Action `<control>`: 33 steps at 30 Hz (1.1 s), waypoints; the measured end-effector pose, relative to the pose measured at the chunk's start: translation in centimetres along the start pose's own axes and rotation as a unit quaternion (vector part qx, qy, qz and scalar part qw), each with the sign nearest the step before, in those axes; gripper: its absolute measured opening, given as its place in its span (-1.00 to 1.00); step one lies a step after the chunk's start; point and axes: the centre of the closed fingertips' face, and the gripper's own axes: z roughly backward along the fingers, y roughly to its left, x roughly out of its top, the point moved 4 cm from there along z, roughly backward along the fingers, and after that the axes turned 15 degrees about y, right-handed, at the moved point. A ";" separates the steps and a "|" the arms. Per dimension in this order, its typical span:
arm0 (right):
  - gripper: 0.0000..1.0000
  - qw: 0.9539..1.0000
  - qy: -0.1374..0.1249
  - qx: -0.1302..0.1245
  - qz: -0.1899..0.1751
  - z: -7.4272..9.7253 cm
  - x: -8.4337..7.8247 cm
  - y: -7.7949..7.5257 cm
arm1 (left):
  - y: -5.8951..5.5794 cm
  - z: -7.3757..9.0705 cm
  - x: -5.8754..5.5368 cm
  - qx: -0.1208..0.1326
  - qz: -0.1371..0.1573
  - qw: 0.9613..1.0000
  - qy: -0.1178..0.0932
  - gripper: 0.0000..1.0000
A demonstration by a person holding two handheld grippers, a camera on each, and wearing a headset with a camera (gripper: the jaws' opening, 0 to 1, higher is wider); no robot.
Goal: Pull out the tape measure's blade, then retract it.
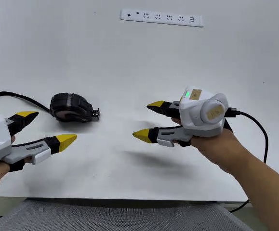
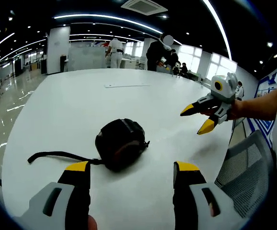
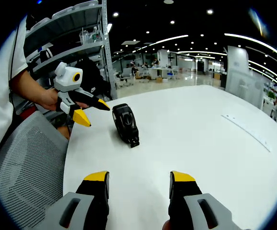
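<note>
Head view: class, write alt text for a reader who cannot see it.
A black tape measure lies on a white table, blade retracted, its strap trailing left. The open left tool and open right tool hover on either side, touching nothing. A power strip lies farther back.

Strip lights (image 2: pixel 109 19) glow above a white table (image 1: pixel 129 62) and shelving (image 3: pixel 66 48).

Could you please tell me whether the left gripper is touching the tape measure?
Apart. The head view shows bare table between the left gripper's open fingers and the tape measure.
</note>
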 end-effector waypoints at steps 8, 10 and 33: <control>0.07 1.000 0.009 -0.015 -0.004 1.9 -1.4 0.2 | -0.3 0.7 -0.8 -0.012 -0.023 1.000 0.011 0.42; 0.09 1.000 0.016 -0.021 -0.002 2.2 -1.9 0.2 | -0.2 0.9 -1.1 -0.015 -0.025 1.000 0.013 0.43; 0.47 0.998 0.041 -0.035 -0.025 5.7 -5.8 1.7 | -0.2 2.7 -2.9 -0.029 -0.049 0.998 0.037 0.63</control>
